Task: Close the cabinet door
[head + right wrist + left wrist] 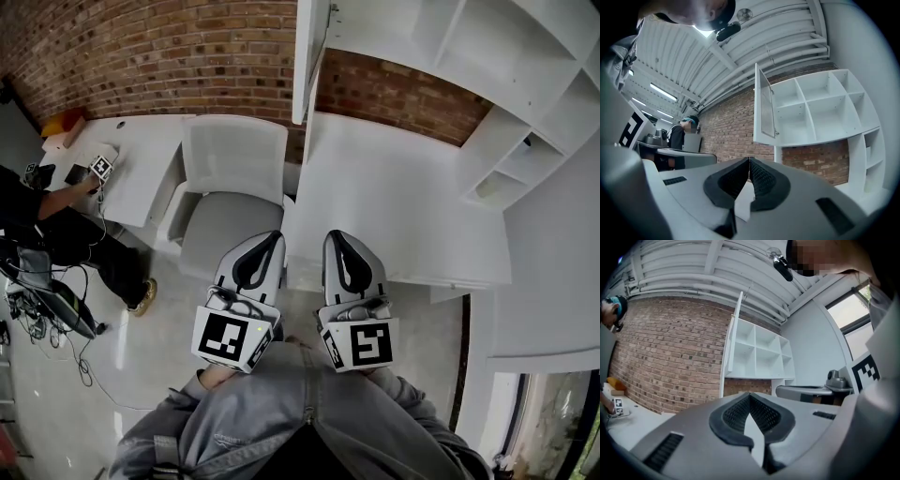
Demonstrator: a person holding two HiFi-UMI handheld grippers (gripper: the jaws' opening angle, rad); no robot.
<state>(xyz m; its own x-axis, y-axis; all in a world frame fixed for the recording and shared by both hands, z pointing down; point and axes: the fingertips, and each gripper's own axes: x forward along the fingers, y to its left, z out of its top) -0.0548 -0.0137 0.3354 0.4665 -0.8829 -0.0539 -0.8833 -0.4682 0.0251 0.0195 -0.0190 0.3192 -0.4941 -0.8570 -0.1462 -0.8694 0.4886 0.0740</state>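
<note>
Brick wall [731, 131], white cabinet door [764, 110] swung open off cubby shelves [820, 108]

The right gripper [749, 162] has its dark ribbed pads [761, 178] pressed tip to tip with nothing caught between them, and it points at the white cabinet [820, 110] on the wall ahead. The cabinet door [763, 110] stands wide open on the left edge, swung out towards us, and the bare compartments show behind it. A brick wall [729, 133] runs off to the left of the cabinet. Further left, the left gripper [679, 155] sits alongside, and a person [680, 133] stands in the background under a ribbed ceiling [764, 42] with strip lights [663, 92].
</note>
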